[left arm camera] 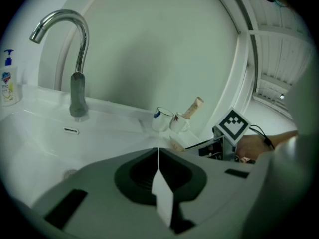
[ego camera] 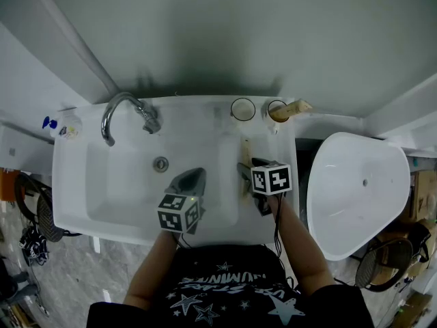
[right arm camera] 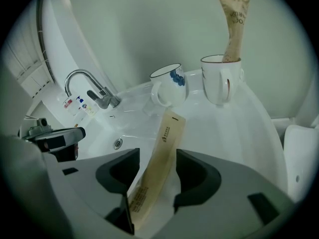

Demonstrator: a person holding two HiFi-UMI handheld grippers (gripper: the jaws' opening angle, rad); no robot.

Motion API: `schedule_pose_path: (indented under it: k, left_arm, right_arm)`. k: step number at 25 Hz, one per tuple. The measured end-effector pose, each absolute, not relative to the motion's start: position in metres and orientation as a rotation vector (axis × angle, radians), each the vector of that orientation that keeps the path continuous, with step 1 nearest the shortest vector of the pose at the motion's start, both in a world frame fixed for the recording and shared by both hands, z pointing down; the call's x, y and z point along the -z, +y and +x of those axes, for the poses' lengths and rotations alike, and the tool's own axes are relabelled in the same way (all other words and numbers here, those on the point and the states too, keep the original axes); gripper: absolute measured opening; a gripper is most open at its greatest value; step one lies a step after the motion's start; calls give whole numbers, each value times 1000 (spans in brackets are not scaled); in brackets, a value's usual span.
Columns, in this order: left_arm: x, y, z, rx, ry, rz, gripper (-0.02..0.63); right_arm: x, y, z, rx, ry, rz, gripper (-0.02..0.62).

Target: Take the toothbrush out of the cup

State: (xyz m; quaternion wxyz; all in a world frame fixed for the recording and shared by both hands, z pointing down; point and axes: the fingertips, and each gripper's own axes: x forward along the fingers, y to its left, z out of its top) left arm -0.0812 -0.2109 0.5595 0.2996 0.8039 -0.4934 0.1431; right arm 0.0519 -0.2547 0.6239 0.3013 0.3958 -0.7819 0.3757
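Note:
A toothbrush in a tan paper sleeve (right arm camera: 169,128) lies flat on the sink's right ledge (ego camera: 229,156). My right gripper (right arm camera: 158,159) stands open around it, one jaw on each side, and neither pad presses on the sleeve. Behind stand two cups: an empty one with a blue mark (right arm camera: 167,86) and a white mug (right arm camera: 221,78) with a second wrapped toothbrush (right arm camera: 234,24) leaning out of it. My left gripper (left arm camera: 158,151) hovers over the basin, shut and holding nothing. In the head view the right gripper (ego camera: 247,169) is right of the left gripper (ego camera: 193,178).
A chrome faucet (ego camera: 126,111) arches over the basin at the back left, with the drain (ego camera: 160,163) below it. A soap bottle (ego camera: 65,125) stands at the far left corner. A white toilet (ego camera: 355,190) sits right of the sink.

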Motion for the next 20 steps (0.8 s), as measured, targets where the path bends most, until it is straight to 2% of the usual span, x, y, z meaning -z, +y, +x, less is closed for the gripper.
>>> schedule_pose_path:
  k: [14, 16, 20]
  left_arm:
    - [-533, -200, -80, -350, -1336, 2202, 20]
    - [-527, -199, -79, -341, -1343, 2216, 20]
    - [-517, -195, -76, -328, -1350, 2239, 20]
  right_arm:
    - [-563, -258, 71, -878, -2220, 1247, 218]
    - [-552, -259, 75, -846, -2255, 1286, 204]
    - [-534, -258, 84, -793, -2313, 1373, 133]
